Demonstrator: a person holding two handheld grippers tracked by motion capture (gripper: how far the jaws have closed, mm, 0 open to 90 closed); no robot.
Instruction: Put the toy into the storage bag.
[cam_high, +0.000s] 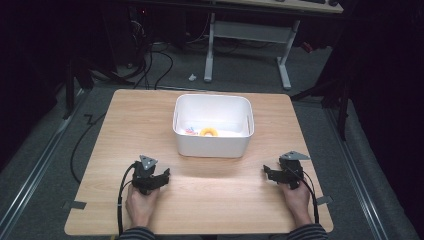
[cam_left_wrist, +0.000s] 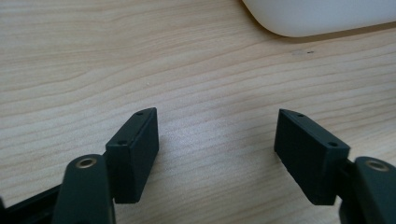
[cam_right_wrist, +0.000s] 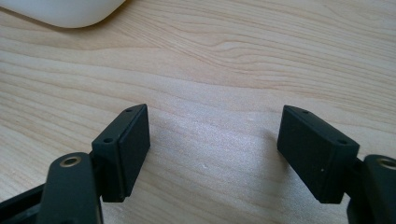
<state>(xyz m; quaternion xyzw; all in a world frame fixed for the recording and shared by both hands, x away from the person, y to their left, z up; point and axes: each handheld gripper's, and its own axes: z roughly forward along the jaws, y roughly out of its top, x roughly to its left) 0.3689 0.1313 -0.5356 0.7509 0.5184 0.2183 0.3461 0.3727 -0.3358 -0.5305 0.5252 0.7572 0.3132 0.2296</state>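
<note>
A white plastic bin (cam_high: 212, 145) stands in the middle of the wooden table (cam_high: 125, 120). Inside it lie a yellow ring (cam_high: 208, 132) and a small pink-and-blue item (cam_high: 190, 131). My left gripper (cam_high: 162, 176) rests on the table near the front left, held by a hand, open with bare wood between its jaws (cam_left_wrist: 217, 140). My right gripper (cam_high: 268, 172) rests at the front right, also open and holding nothing (cam_right_wrist: 215, 137). The bin's rounded corner (cam_left_wrist: 322, 18) shows at the top of the left gripper view, and another corner (cam_right_wrist: 60, 11) at the top left of the right gripper view.
Bare wood lies between the two grippers and in front of the bin. Cables (cam_high: 120, 200) trail from each gripper toward the table's front edge. Beyond the table are a white desk frame (cam_high: 247, 35) and floor cables (cam_high: 150, 65).
</note>
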